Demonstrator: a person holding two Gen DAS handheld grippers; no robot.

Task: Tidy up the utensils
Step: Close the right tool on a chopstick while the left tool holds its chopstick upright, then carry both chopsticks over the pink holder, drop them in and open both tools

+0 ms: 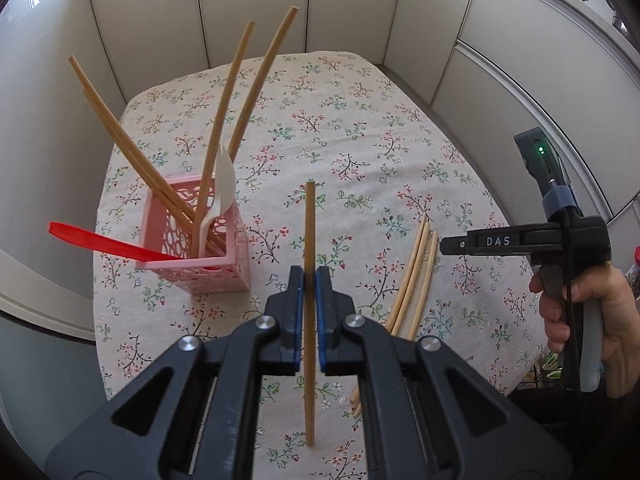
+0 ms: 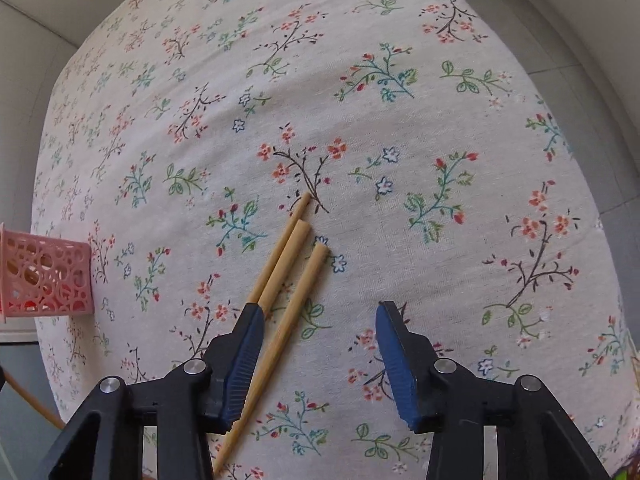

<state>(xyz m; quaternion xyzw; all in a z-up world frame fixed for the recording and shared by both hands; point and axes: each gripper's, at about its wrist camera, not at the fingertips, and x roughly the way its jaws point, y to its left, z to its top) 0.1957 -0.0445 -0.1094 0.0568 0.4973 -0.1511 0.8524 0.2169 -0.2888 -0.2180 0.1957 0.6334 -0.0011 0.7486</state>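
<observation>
My left gripper (image 1: 310, 280) is shut on a wooden chopstick (image 1: 309, 232), held upright above the table, just right of the pink lattice holder (image 1: 208, 248). The holder contains several chopsticks (image 1: 224, 112), a white plastic spoon (image 1: 222, 192) and a red plastic utensil (image 1: 108, 242). Three loose chopsticks (image 1: 416, 276) lie on the cloth to the right; they also show in the right wrist view (image 2: 288, 276). My right gripper (image 2: 320, 312) is open and empty, low over them, its left finger (image 2: 244, 356) covering two. It also shows in the left wrist view (image 1: 444, 246).
The table has a floral tablecloth (image 2: 400, 120) and stands against white cabinet panels (image 1: 352, 4). The holder's corner (image 2: 48, 276) sits at the left edge of the right wrist view. The table edge is close on the right and near side.
</observation>
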